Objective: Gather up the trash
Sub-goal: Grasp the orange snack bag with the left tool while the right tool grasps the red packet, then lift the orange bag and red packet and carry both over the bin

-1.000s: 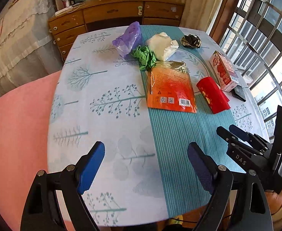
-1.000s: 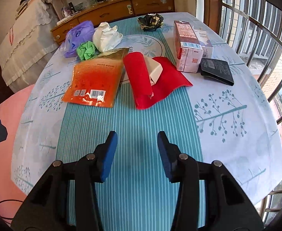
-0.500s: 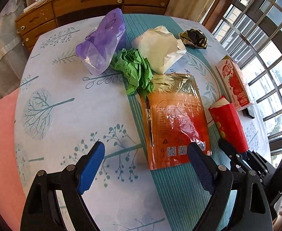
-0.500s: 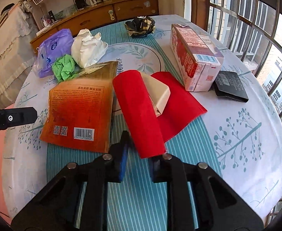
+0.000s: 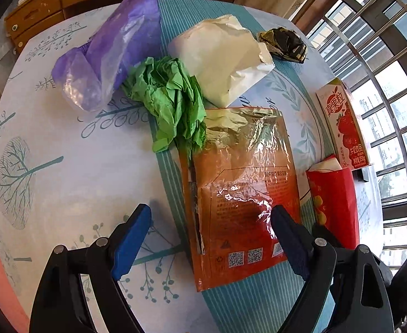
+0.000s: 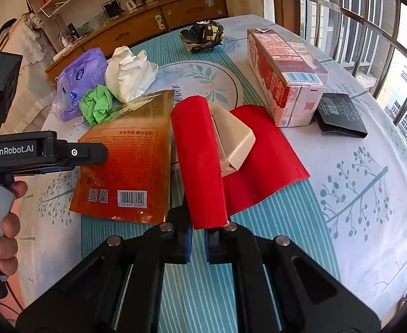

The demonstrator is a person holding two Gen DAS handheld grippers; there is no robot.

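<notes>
right gripper (image 6: 197, 229) pinching red envelope (image 6: 200, 163), angled down

Both wrist views look steeply down, close — sharing the orange pouch (image 5: 239, 194).

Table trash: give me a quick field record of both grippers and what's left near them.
right gripper: jaws just closed, shut on red envelope
left gripper: open, straddling the near end of the orange foil pouch
uncollected: green paper wad, purple plastic bag, white wrapper, juice carton
table: patterned cloth
</notes>
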